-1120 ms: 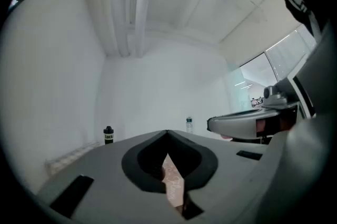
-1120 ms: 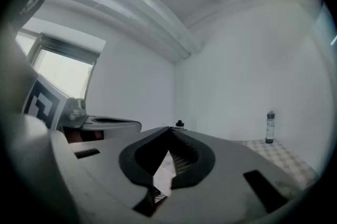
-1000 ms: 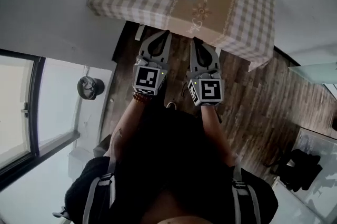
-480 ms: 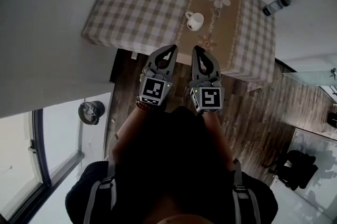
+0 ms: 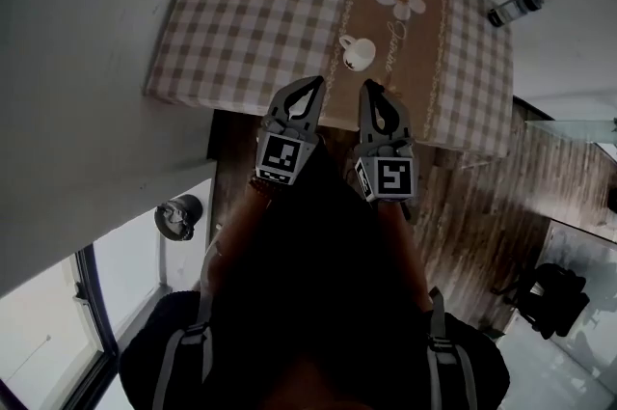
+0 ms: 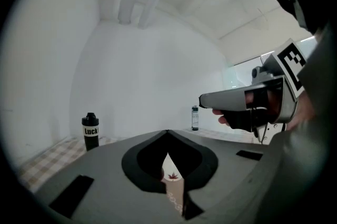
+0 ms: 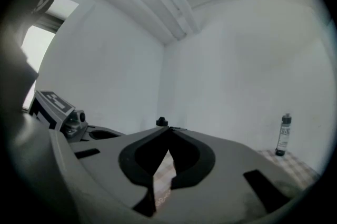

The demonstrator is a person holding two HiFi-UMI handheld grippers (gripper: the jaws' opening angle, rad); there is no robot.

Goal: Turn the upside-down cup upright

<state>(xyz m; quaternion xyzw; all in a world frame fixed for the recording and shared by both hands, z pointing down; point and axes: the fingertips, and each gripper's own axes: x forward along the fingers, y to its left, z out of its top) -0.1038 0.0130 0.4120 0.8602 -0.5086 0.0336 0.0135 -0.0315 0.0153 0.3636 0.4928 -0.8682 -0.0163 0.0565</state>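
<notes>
Both of your claws are clenched with nothing in them. Your left claw (image 5: 315,82) has its tips pressed together, and so does your right claw (image 5: 370,86). They are held side by side and level, just over the near edge of the bench (image 5: 207,61), which is covered by a checked cloth.

The cup (image 5: 357,53) is white and sits on the beige strip down the middle of the cloth. It is beyond both claws, clear of them, and a little nearer the right one. Its handle points towards the far left. It is too small in the head view to tell which way its mouth faces or whether it holds anything. In the left gripper view, a white surface with a small red leaf mark (image 6: 170,171) shows through the opening behind the closed tips. I cannot tell whether that is the cup.

Two other containers stand on the bench, both well away from the cup. A black tumbler (image 6: 90,132) with a lid and a pale label is at the far left corner. A slim bottle (image 7: 284,135) with a dark cap is at the far right edge. Neither shows what is inside it.
</notes>
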